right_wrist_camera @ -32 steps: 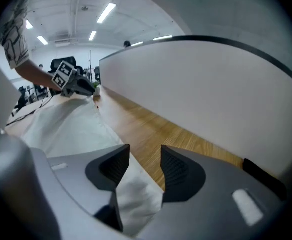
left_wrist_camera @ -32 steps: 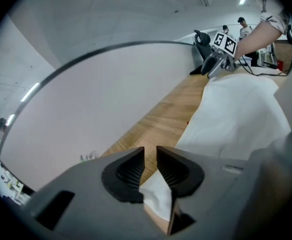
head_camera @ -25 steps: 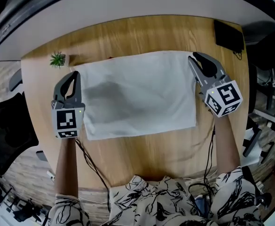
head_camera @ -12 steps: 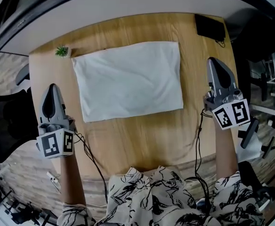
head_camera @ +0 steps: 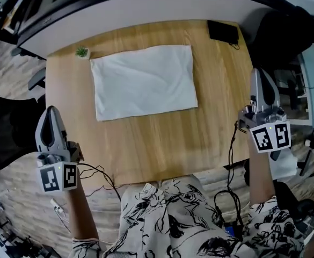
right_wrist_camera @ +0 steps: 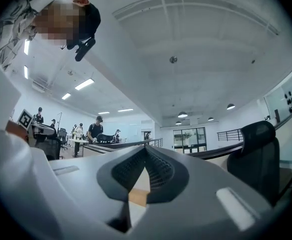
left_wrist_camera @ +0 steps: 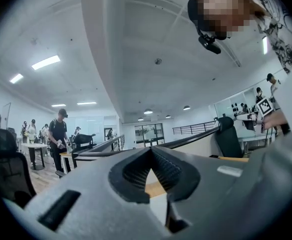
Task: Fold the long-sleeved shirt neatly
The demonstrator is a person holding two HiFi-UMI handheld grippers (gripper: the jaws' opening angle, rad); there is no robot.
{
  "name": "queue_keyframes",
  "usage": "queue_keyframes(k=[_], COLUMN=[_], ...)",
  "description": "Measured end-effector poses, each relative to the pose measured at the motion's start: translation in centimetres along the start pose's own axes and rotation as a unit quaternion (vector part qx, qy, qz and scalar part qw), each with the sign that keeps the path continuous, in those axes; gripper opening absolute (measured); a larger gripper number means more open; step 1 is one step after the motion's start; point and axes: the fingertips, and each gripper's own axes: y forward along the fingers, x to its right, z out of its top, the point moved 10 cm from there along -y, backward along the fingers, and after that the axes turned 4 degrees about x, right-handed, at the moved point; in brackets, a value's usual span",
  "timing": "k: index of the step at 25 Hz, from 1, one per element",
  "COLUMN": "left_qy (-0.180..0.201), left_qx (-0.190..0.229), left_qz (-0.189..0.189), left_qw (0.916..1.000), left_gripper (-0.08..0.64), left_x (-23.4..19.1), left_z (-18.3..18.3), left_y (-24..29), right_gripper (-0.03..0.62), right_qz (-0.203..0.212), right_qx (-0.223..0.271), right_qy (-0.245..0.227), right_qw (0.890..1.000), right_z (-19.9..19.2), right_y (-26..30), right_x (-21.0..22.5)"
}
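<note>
Folded white shirt [head_camera: 143, 82] lies flat on the wooden surface [head_camera: 162, 144]. Left tongs [head_camera: 50, 112] and right tongs [head_camera: 257, 74] are both clenched and empty, off to the sides. Their cubes [head_camera: 270, 137] just show black-and-white square markers.

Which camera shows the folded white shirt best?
The head view: the folded white shirt lies whole on the wooden table. Both gripper views look out across the room and show no recognisable shirt.

folded shirt [head_camera: 143, 81] hiding its sleeves, green plant [head_camera: 82, 52] too small to make out, distant people [left_wrist_camera: 60, 134] tiny and indistinct, table [right_wrist_camera: 137, 197] only a sliver between jaws
</note>
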Motion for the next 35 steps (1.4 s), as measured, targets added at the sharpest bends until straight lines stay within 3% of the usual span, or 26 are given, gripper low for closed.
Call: queue_keyframes(k=[3,8,15,18,23,27,35], left_qy=[-0.003,-0.045,-0.056,-0.051,-0.016,-0.022,-0.028], left_qx=[0.012,0.036,0.034,0.040,0.016,0.027,0.053], left_qz=[-0.001,0.005,0.009,-0.004,-0.011,-0.007,0.003], left_qw=[0.9999,0.9983,0.9978,0.9979,0.9997,0.9994,0.9982], left_gripper=[0.006,0.006,0.006,0.006,0.006,0.006,0.006], left_x=[0.3,-0.3,-2.2,-2.7,-2.6,-2.8,0.0], left_z=[2.1,4.1,4.5,5.1,6.1,7.2,8.3], left_y=[-4.8,-13.4,-24.4,-27.5,-32.4,-35.6,-37.4], right_gripper=[0.006,0.006,0.006,0.006,0.006,0.006,0.006], right_qz=[-0.007,-0.028,-0.016,-0.019,-0.027,-0.045,-0.035], right_qx=[0.009,0.045,0.038,0.034,0.020,0.024,0.037], right_qy=[0.001,-0.006,-0.012,-0.019,-0.018,-0.002,-0.005], right_qw=[1.000,0.999,0.999,0.999,0.999,0.999,0.999], right_z=[2.7,6.3,9.0,10.3,11.9,13.2,13.8], right_y=[-4.4,-11.6,-20.1,-23.7,-29.7,-32.5,-34.7], right_x=[-1.3,-6.3,-14.6,-17.0,-19.8,-21.1,-20.1])
